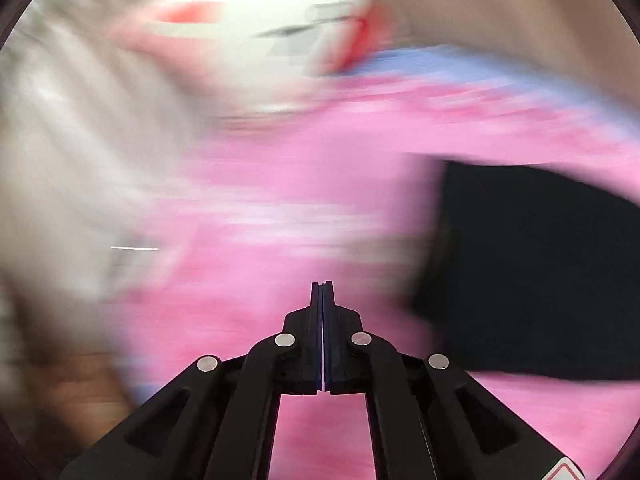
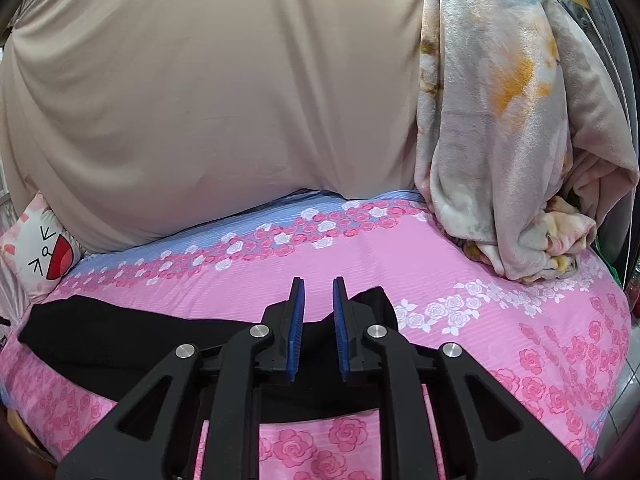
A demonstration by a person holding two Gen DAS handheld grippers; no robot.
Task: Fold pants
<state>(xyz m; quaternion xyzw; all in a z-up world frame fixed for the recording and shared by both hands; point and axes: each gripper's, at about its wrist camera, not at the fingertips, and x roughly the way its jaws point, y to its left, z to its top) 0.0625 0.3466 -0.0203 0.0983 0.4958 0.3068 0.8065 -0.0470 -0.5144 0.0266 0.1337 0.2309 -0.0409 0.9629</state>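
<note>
Left wrist view is one big smear, so not much to read there, but your left tongs (image 1: 322,286) are clearly pressed together, fingers flat against each other with nothing pinched between them. Under them is the pink floral bedsheet (image 1: 288,184), and the black pants (image 1: 532,272) show up as a dark block off to the right of the tongs, lying on the sheet and not touching them. There's a beige blur on the left and something white with red bits at the top, too smeared to say what. Right wrist view is sharp. Your right tongs (image 2: 319,284) stand a little apart, blue pads (image 2: 297,332) facing each other with a gap and no cloth caught in it. The pants lie flat on the bed under and behind the tongs, running from the left edge of the bed across to just past the right finger (image 2: 345,332), near the front edge. A big beige fabric mass (image 2: 208,100) fills the back of the bed, a floral fleece blanket (image 2: 500,128) is heaped at the back right corner, and a white cartoon pillow (image 2: 44,248) sits tucked in at the back left.
</note>
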